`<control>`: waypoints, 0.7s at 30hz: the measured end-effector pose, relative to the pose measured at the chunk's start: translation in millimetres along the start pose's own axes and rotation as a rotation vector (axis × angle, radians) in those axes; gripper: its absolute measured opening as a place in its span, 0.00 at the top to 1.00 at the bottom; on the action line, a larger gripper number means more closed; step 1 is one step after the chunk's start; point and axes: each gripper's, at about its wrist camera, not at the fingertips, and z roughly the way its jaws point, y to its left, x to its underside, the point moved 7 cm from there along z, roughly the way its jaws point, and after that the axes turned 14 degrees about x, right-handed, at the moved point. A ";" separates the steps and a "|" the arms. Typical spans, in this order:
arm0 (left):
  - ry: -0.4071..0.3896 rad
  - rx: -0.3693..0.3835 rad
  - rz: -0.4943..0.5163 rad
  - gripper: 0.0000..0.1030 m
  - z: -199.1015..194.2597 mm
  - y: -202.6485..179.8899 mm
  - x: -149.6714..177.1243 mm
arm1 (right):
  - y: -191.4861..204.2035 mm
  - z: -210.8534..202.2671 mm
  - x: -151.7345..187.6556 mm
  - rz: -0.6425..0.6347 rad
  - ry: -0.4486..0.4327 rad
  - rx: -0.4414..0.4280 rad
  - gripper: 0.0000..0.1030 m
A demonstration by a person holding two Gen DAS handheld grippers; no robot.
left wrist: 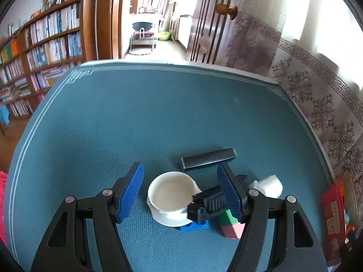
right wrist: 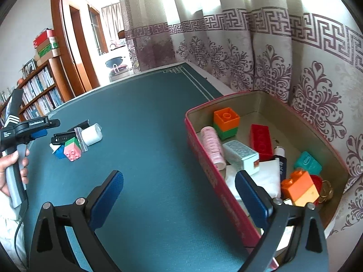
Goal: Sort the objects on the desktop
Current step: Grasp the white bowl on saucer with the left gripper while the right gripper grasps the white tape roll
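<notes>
The right gripper (right wrist: 179,192) hangs with jaws spread wide, empty, straddling the near wall of the red tin (right wrist: 205,158) holding blocks. Farther left, the left gripper (left wrist: 180,190) is spread around a white bowl (left wrist: 169,198) on the mat.

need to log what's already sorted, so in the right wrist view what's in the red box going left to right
pink roll → orange-on-green block → white patterned carton → red brick → dark tube → teal packet. All lie inside the red box; the orange and yellow block near the front is left out, as it overlaps others.
</notes>
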 end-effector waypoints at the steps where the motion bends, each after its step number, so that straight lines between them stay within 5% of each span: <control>1: 0.006 -0.003 -0.005 0.32 4.6 1.6 0.0 | 1.5 0.8 0.3 -0.003 0.002 -0.001 0.03; 8: 0.056 -0.017 -0.037 0.31 27.1 12.9 12.3 | 11.0 2.3 3.8 -0.028 -0.001 0.009 0.01; 21: 0.019 -0.028 -0.072 0.26 12.9 31.3 25.3 | 34.2 8.4 7.1 -0.089 0.009 -0.023 0.01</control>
